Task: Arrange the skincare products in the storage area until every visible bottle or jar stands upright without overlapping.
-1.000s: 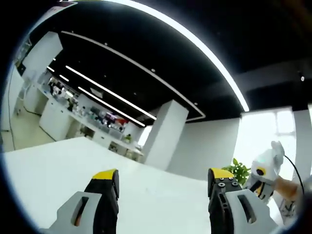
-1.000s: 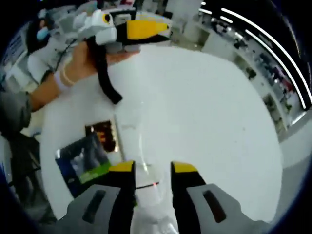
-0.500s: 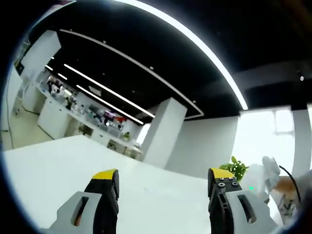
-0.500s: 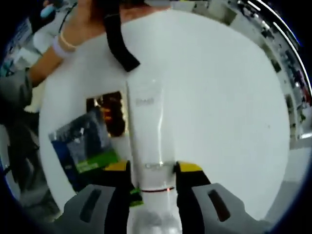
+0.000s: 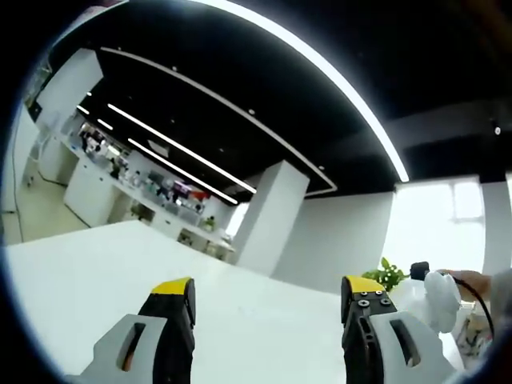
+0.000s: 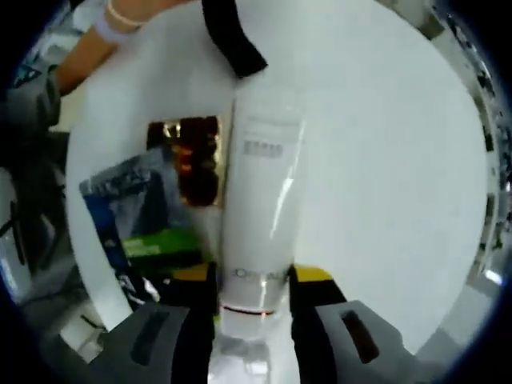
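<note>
Right gripper (image 6: 254,276) clamping white tube (image 6: 262,200) above table (image 6: 384,160), left gripper (image 5: 268,292) spread wide, tilted upward.

I've got a white squeeze tube (image 6: 264,216) clamped between my right jaws, gripped low down near its cap end, where a thin red band rings it. It's glossy white, with small grey print near the far flat end and more lettering just above my jaws. It points straight away from me along the jaws over the white table (image 6: 384,144). Beside it lie a blue-and-green packet (image 6: 132,216) and a dark, orange-patterned packet (image 6: 196,164).
</note>
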`<state>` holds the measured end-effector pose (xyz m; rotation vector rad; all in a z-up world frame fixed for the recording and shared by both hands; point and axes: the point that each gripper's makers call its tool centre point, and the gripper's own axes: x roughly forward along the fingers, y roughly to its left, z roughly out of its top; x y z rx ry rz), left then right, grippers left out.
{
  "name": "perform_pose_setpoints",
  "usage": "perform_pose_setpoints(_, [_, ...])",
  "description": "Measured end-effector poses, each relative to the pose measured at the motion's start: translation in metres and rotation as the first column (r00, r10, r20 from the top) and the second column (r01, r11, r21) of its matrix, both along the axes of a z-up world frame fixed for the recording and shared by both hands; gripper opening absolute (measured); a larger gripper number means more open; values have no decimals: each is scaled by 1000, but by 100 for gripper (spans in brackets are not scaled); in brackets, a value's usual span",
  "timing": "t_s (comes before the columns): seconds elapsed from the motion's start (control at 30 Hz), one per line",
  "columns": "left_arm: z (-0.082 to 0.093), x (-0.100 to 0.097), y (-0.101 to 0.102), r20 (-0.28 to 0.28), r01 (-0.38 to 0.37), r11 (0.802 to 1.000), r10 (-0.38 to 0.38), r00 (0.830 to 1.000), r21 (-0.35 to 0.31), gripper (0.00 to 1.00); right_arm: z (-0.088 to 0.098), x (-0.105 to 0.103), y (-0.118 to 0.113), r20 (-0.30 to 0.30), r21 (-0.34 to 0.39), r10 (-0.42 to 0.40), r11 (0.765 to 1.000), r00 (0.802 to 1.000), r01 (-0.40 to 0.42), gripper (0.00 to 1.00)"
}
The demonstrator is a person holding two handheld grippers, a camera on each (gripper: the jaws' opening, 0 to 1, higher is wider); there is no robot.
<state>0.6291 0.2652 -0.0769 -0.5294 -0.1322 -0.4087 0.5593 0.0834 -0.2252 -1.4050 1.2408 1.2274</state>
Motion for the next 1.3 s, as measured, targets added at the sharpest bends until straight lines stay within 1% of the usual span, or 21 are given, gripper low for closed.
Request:
perform_pose_setpoints(0.03, [0,0,0,-1,-1,1000,1,1000,1,76,0,0,0,9,-37,-44,998,999,44,32])
perform_pose_setpoints(0.13, [-1,1,2,-4,-6,1000,6,1000,5,76,0,-3,3,25,-19,3,1000,1000,-2,29])
perform_pose_setpoints(0.2, [-1,1,3,-3,-6,1000,6,1000,1,76,1,-6,5,39,42,30,999,999,-32,28])
perform_pose_setpoints(0.33, [3,-2,3,7,1,1000,-1,1000,-5,76,4,-6,1,63,124,-19,992,998,11,26])
perform_pose_setpoints(0.4, [5,-3,3,15,2,1000,-2,1000,-4,76,5,-10,-4,67,144,-27,989,997,17,25])
perform_pose_setpoints(0.43, [6,-4,4,19,1,1000,-1,1000,-4,76,5,-10,-3,94,168,-4,986,996,-12,25])
perform_pose_setpoints(0.5, [7,-4,4,23,0,1000,0,1000,-7,76,9,-11,-7,132,173,13,984,991,-36,25])
perform_pose_setpoints(0.6, [8,-5,4,27,-1,1000,1,1000,-12,76,24,-12,-6,209,212,27,975,978,-72,24])
perform_pose_setpoints(0.67, [8,-5,4,28,-2,1000,2,1000,-11,76,35,-11,-5,261,237,31,967,965,-95,24])
perform_pose_setpoints(0.73, [9,-6,4,31,-2,1000,3,1000,-13,76,51,-8,0,312,289,19,950,950,-114,24])
perform_pose_setpoints(0.87, [14,-10,5,55,-2,1000,4,998,-28,76,83,-1,5,389,419,-53,899,920,-125,24])
perform_pose_setpoints(0.93, [21,-13,5,90,11,998,-5,996,-66,77,91,5,3,416,453,-89,883,905,-121,24])
perform_pose_setpoints(0.97, [27,-16,4,121,25,996,-14,993,-88,77,93,7,0,424,458,-96,881,901,-121,24])
perform_pose_setpoints(1.03, [35,-20,3,170,49,994,-31,985,-100,79,96,10,-4,448,478,-132,871,884,-112,24])
perform_pose_setpoints(1.1, [40,-24,-3,202,78,993,-58,978,-92,80,101,14,-7,479,503,-161,856,863,-119,24])
perform_pose_setpoints(1.13, [45,-27,-8,226,97,991,-75,971,-89,80,106,17,-7,504,528,-181,838,844,-136,24])
perform_pose_setpoints(1.17, [48,-29,-12,242,118,990,-95,966,-84,80,109,20,-5,510,539,-196,831,838,-134,24])
perform_pose_setpoints(1.2, [49,-34,-24,253,156,985,-134,958,-70,80,113,23,-6,527,556,-217,819,822,-140,25])
perform_pose_setpoints(1.23, [50,-37,-31,262,179,981,-155,953,-69,80,118,26,-8,556,564,-230,811,798,-159,25])
perform_pose_setpoints(1.27, [49,-37,-33,265,201,977,-177,948,-67,80,122,28,-8,583,580,-248,794,774,-182,25])
perform_pose_setpoints(1.3, [48,-38,-38,264,221,973,-197,944,-63,81,124,27,-8,594,591,-262,783,760,-193,24])
